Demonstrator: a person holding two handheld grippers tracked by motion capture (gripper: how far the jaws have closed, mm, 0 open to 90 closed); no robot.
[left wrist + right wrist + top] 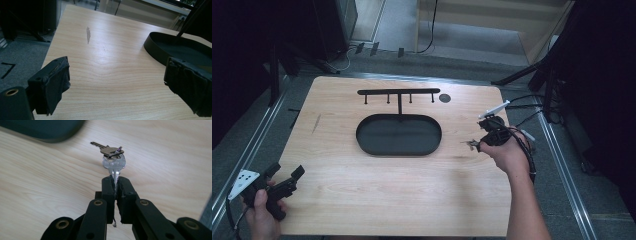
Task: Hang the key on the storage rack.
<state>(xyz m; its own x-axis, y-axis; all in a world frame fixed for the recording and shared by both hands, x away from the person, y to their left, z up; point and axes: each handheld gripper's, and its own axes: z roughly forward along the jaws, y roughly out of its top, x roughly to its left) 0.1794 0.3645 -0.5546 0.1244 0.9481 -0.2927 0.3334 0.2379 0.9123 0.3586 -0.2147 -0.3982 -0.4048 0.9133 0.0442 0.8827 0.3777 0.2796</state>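
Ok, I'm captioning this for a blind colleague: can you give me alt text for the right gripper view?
The right claw is shut on the blade of a silver key, held above a light wooden table, with a second key hanging off the same ring. The curved edge of a black oval tray sits blurred at the upper left.

Pale smooth wood-grain table point(362, 195), matt black metal tray point(398, 135), shiny silver metal keys point(113, 160)
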